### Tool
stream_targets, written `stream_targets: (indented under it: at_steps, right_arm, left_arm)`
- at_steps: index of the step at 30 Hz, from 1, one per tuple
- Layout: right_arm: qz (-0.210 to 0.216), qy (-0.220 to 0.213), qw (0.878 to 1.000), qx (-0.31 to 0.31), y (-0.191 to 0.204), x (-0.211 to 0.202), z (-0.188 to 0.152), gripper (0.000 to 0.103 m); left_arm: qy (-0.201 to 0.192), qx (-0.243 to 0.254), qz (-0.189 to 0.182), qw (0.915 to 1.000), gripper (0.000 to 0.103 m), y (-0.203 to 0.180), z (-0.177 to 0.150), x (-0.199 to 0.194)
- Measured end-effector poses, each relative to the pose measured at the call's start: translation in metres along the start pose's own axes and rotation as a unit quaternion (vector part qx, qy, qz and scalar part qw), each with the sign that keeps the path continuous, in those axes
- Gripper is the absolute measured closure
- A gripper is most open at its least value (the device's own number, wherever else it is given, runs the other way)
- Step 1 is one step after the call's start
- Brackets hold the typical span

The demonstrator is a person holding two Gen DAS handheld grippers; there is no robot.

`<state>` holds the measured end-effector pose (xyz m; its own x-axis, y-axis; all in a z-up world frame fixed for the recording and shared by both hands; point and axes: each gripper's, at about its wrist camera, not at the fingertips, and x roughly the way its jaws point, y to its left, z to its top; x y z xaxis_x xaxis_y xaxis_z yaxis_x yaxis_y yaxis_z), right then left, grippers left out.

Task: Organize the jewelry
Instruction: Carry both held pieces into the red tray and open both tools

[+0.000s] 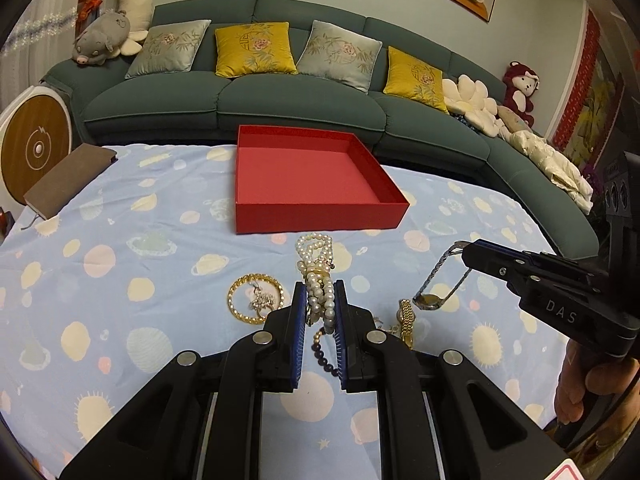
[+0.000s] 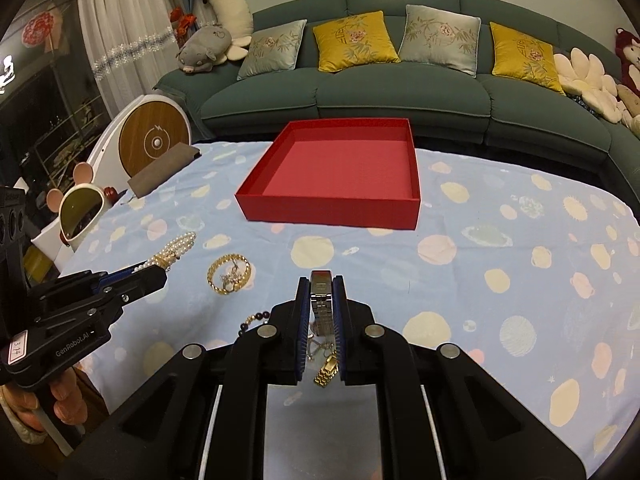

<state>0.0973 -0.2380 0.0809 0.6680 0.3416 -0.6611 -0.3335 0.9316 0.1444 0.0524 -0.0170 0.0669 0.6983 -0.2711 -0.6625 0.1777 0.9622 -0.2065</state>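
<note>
My left gripper (image 1: 318, 288) is shut on a multi-strand pearl bracelet (image 1: 316, 264), which also shows in the right wrist view (image 2: 172, 252). My right gripper (image 2: 321, 284) is shut on a silver watch (image 2: 322, 300); in the left wrist view the watch (image 1: 430, 300) hangs from it above the cloth. An empty red tray (image 1: 308, 212) (image 2: 332, 212) stands beyond both grippers. A gold ring-shaped brooch (image 1: 256, 298) (image 2: 230, 274), a gold watch (image 1: 406, 320) (image 2: 326, 370) and a dark bead string (image 1: 324, 360) (image 2: 254, 318) lie on the cloth.
A blue planet-print cloth (image 1: 120, 280) covers the table. A brown notebook (image 1: 68, 180) lies at the far left corner. A green sofa (image 1: 300, 96) with cushions stands behind. A round white device (image 2: 154, 140) and a mouse-eared object (image 2: 82, 208) stand left of the table.
</note>
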Motion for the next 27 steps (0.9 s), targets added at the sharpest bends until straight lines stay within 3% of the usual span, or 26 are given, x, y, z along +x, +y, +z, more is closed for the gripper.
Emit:
stream_targets:
  at_steps: [9,12,20,27]
  right_arm:
    - [-0.013,-0.054,0.998,0.005,0.01,-0.003,0.07,0.093]
    - [-0.016,-0.064,0.998,0.019,0.0,0.009,0.103,0.093]
    - [-0.025,-0.048,0.997,0.059,-0.042,0.083,0.169,0.093]
    - [-0.043,-0.021,0.997,0.062,-0.064,0.158,0.192,0.093]
  left_arm:
    - [-0.029,0.002,-0.006,0.9996,0.092,-0.006,0.078,0.0]
    - [-0.047,0.021,0.011,0.9986,0.092,-0.005,0.108,0.014]
    - [-0.025,0.014,0.029,0.9992,0.092,0.023,0.179,0.098]
    - [0.019,0.004,0.048,0.9987,0.092,0.04,0.203,0.188]
